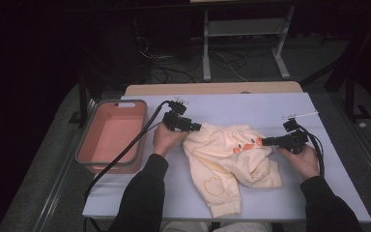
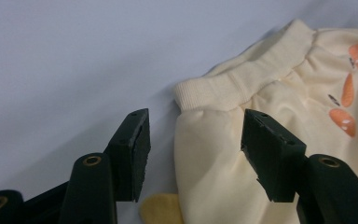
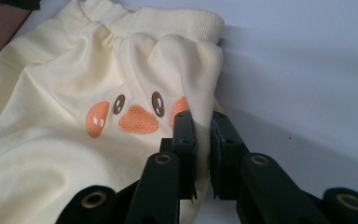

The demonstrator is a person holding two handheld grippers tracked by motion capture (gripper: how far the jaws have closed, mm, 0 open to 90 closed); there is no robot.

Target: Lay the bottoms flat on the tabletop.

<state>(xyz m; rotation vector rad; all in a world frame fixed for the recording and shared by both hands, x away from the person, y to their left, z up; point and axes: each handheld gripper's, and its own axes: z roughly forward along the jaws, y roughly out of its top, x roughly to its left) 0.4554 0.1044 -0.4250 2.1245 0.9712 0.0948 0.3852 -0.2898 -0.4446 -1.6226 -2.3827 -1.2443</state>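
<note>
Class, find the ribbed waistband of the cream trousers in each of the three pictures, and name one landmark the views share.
High view: the ribbed waistband lies at the garment's top edge, mid-table, between the two grippers.
Left gripper view: it runs diagonally from centre to upper right, beyond the jaws.
Right gripper view: it runs along the top, above the jaws.
Shared landmark: the orange embroidered face.

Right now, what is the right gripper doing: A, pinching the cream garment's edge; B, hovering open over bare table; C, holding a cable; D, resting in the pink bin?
A: the right gripper has its fingers closed on a fold of the garment beside the embroidered face.
</note>
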